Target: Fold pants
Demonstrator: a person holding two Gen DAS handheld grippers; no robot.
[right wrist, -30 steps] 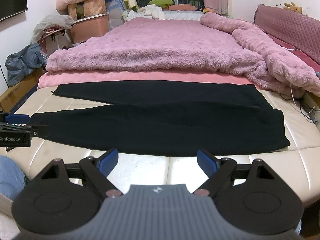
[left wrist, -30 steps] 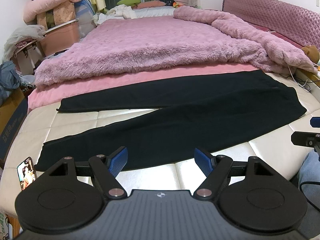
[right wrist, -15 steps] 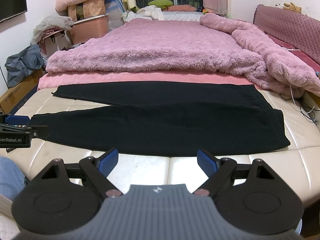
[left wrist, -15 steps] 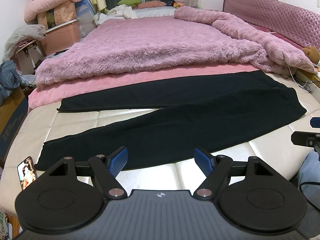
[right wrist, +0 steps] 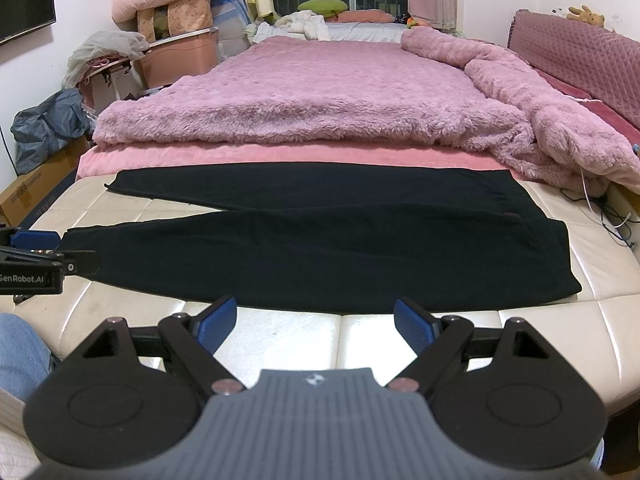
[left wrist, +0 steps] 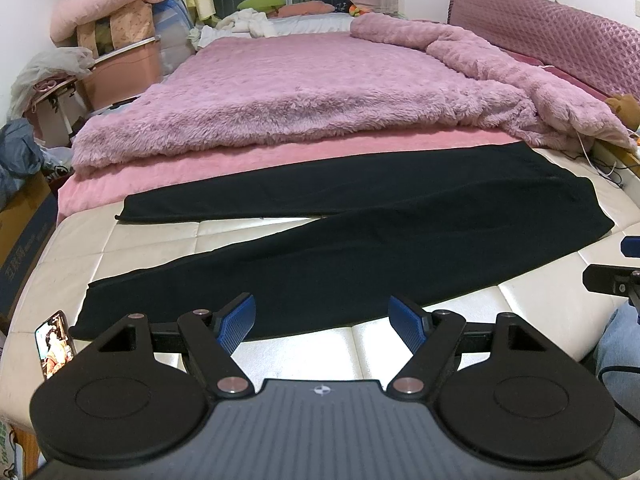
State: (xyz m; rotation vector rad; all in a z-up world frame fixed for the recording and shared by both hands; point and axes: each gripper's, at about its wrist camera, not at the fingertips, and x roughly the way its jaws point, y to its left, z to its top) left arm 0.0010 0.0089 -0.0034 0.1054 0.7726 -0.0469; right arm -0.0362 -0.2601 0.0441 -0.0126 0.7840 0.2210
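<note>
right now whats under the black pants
The black pants lie flat on the cream quilted mattress, far leg edging the pink sheet. Whatever is beneath the fabric itself is covered.

Cream mattress (left wrist: 280, 344) bears black pants (left wrist: 360, 248); phone (left wrist: 54, 344).

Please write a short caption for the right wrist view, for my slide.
Open right gripper hovers before black pants spread flat on the bed, legs apart.
</note>
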